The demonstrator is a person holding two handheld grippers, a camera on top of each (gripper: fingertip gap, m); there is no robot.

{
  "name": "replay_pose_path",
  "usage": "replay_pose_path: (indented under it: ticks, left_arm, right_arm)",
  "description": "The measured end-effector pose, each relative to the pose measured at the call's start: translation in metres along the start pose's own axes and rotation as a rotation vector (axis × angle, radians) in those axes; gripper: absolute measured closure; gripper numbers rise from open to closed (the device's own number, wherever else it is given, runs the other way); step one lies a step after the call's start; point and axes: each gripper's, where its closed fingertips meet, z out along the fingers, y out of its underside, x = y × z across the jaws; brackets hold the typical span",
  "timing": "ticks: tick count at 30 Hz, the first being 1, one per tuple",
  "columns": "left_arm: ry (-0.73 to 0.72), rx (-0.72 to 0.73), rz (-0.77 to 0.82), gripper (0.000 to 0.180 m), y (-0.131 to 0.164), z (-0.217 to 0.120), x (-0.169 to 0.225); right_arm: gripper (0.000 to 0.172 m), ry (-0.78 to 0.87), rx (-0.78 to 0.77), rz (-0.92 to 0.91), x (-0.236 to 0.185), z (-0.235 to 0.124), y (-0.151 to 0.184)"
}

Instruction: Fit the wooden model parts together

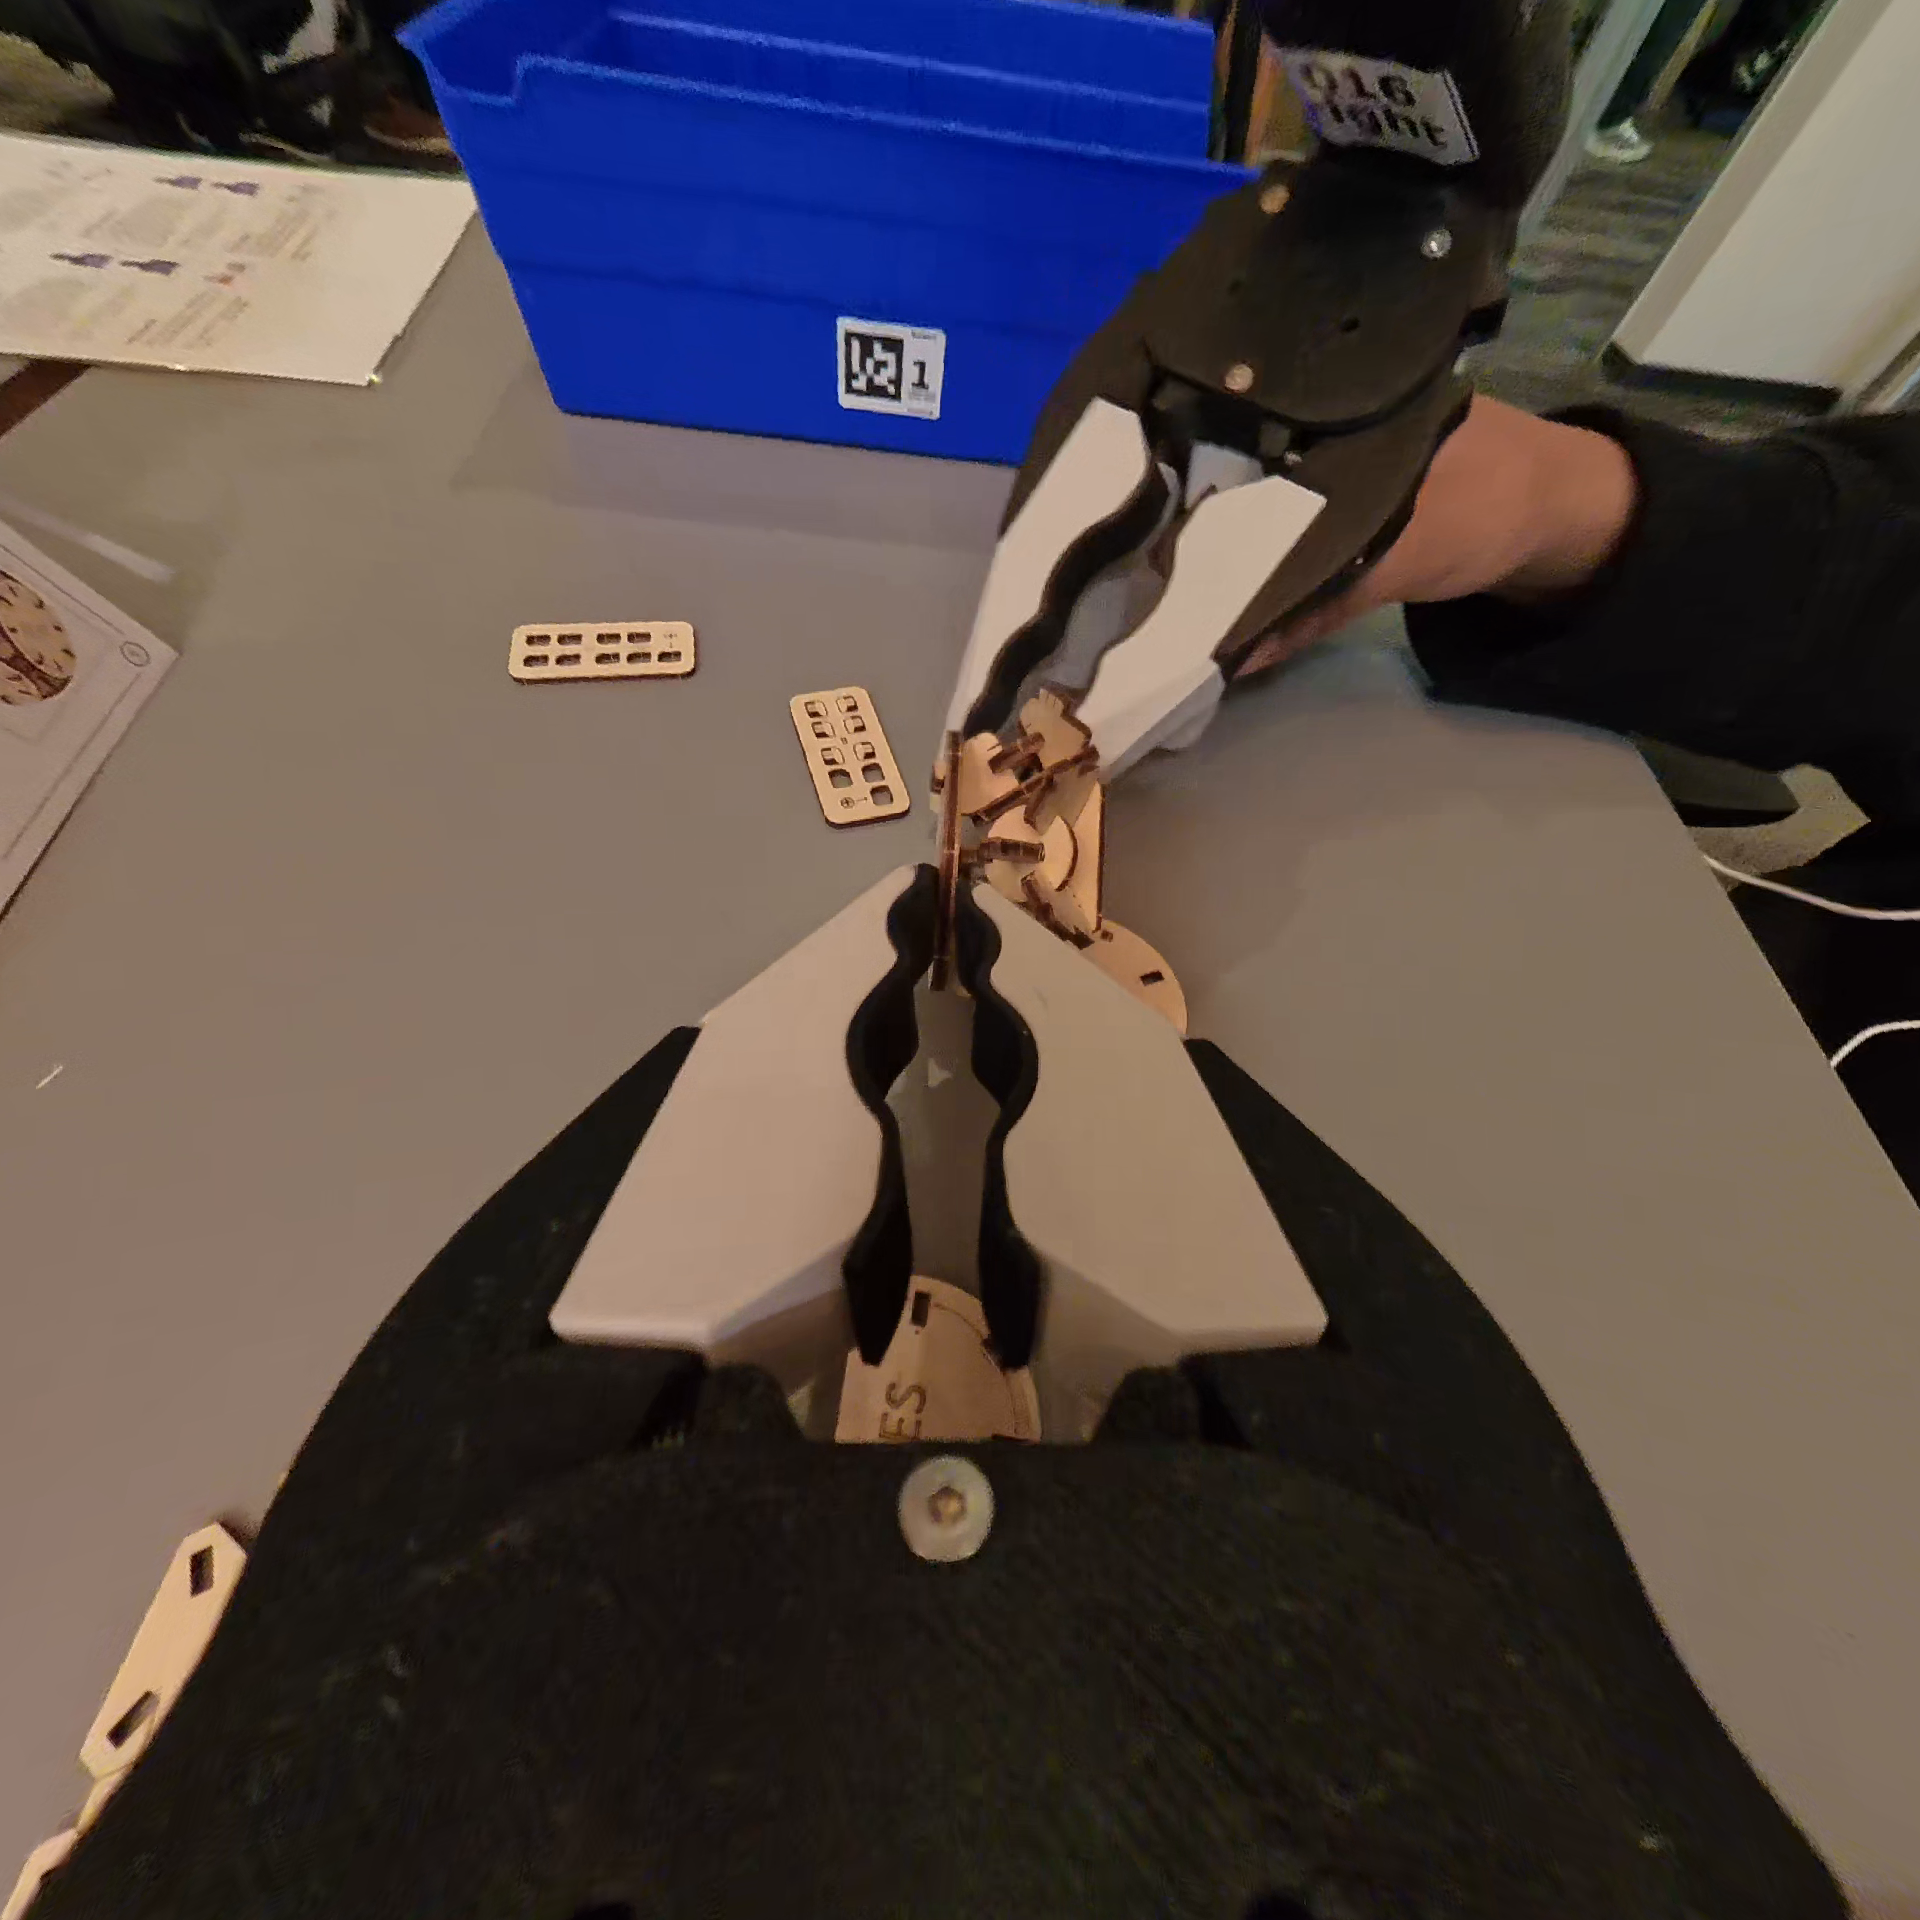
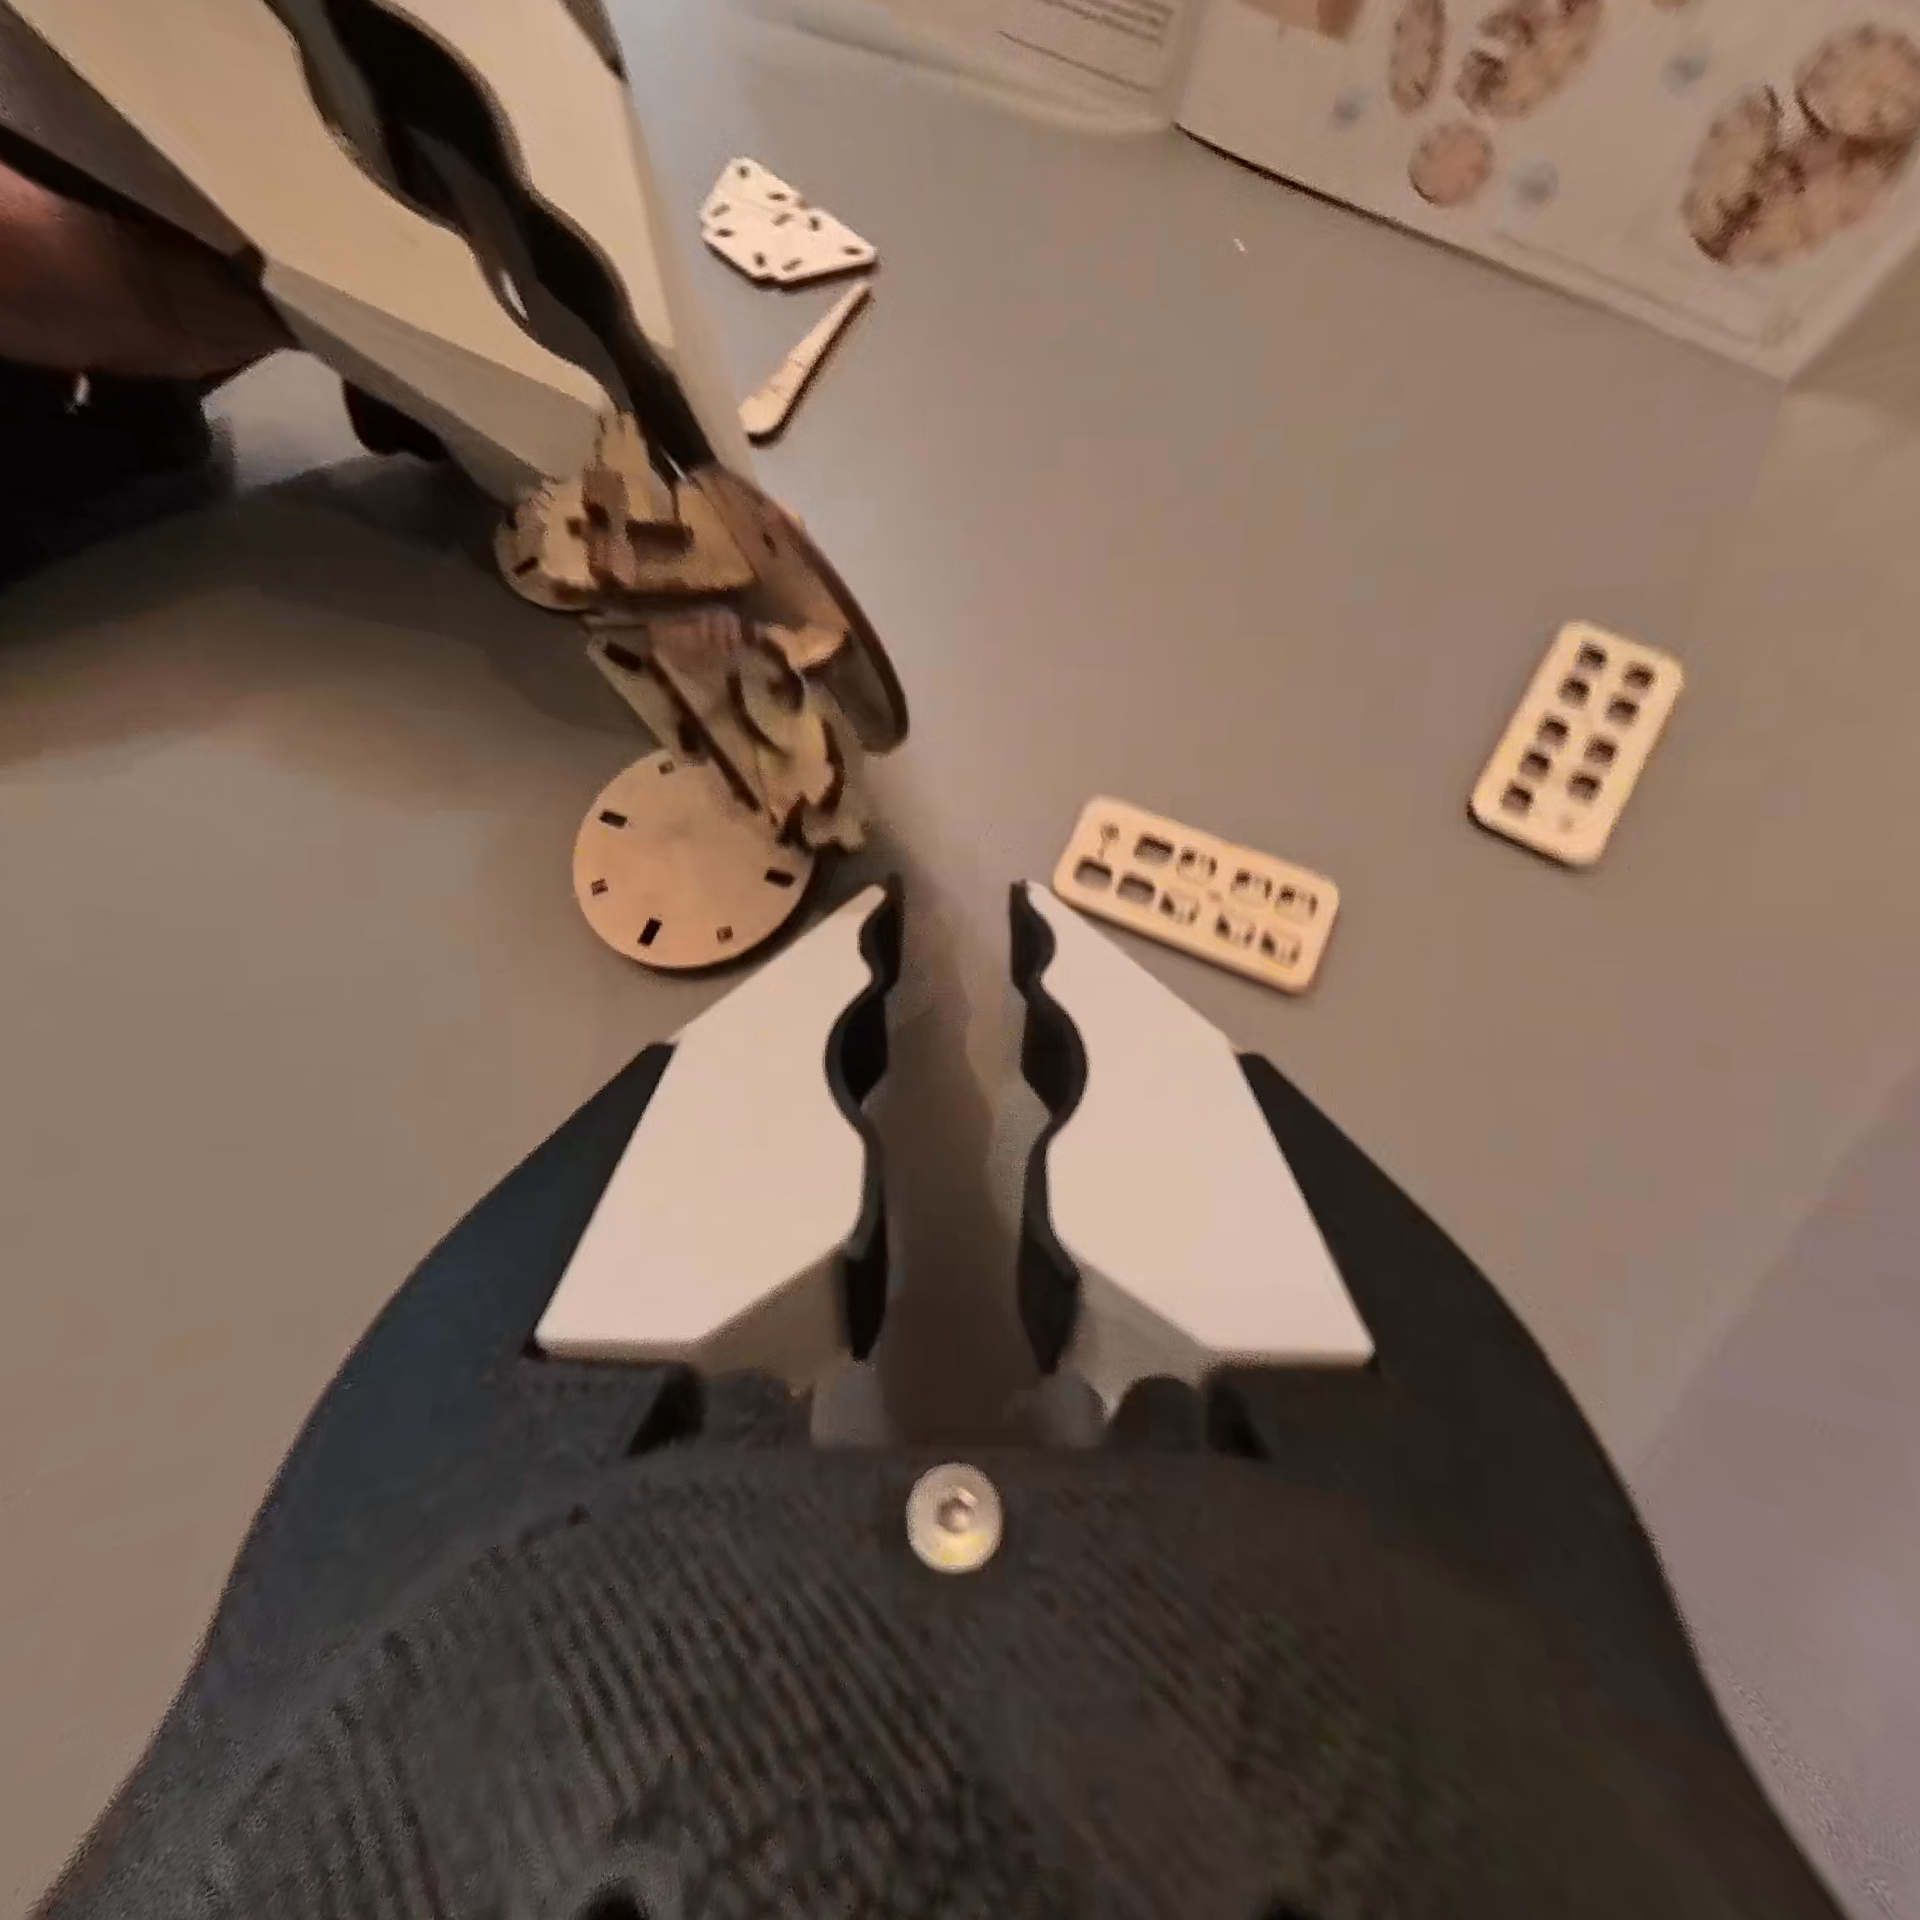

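Left tongs (image 1: 948, 935) clamped on wooden assembly (image 1: 1023, 821); right tongs (image 2: 954, 899) angled down, narrowly parted, bare.

You had two grippers (image 1: 948, 914) (image 2: 954, 904), one wooden model (image 1: 1029, 821), two slotted wooden cards (image 1: 602, 651) (image 1: 849, 755), one loose disc (image 2: 691, 868) and one blue bin (image 1: 831, 208).

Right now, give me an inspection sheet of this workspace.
Surface: grey table.
Job's things: wooden model rising over a round base; two punched wooden cards lying flat nearby.
Clutter: blue bin, printed sheets, loose wooden pieces.
Grippers: left claw shut on the model's thin disc; right claw open, holding nothing, close to the model.
Cables: white cable off the table's right edge.
Surroundings: white panel; the rest dim and blurred.
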Motion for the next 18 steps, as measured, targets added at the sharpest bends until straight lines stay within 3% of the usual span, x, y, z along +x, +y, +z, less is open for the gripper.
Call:
replay_pose_path:
  ticks: [4,8,11,13,18]
  left_arm:
    - [0.02,0.075,-0.048,0.18,-0.007,-0.004,-0.003]
    - [0.073,0.133,-0.078,0.18,-0.014,-0.01,0.002]
    - [0.022,0.133,-0.027,0.18,-0.013,-0.011,0.002]
    - [-0.037,0.119,0.007,0.18,-0.011,-0.012,-0.001]
    - [-0.041,0.109,-0.043,0.18,-0.009,-0.012,0.001]
  right_arm:
    - [0.136,-0.022,0.045,0.078,-0.021,-0.013,0.01]
    - [0.122,-0.025,0.022,-0.061,-0.05,-0.006,0.011]
    - [0.107,-0.011,-0.054,-0.13,-0.06,0.013,0.014]
    - [0.104,-0.033,-0.053,-0.131,-0.068,0.019,0.009]
    - [0.123,-0.061,-0.052,-0.161,-0.067,0.023,0.005]
